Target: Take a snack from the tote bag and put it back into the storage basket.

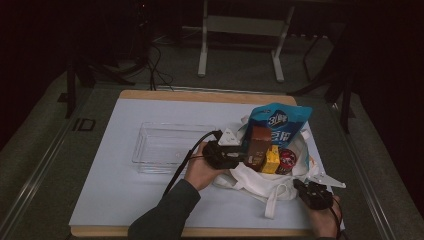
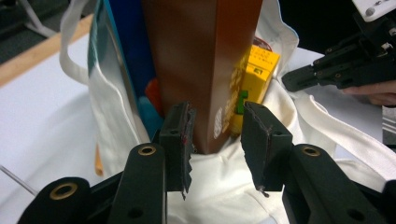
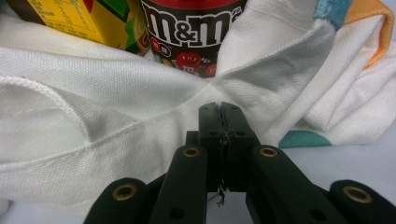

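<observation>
Clear tray [image 1: 167,147]: at the left of the white mat [image 1: 110,170], empty as far as I can see; well apart from the bag.
Left gripper [image 2: 215,128]: I have its jaws partly apart, straddling the lower end of the brown box [image 2: 205,60]; the pads stand just off its sides and do not press it.
Brown box: upright in the mouth of the white tote bag [image 1: 260,182], between the blue pouch [image 1: 280,120] and the yellow carton [image 1: 271,159].
M&M's tub [image 3: 191,32]: in the bag, just beside the yellow carton.
Right gripper [image 3: 223,114]: I keep it clamped on a fold of the bag's cloth at the near edge.
Progress: I judge the box freshly set in or not yet lifted; which, I cannot tell. Four items sit in the bag.
</observation>
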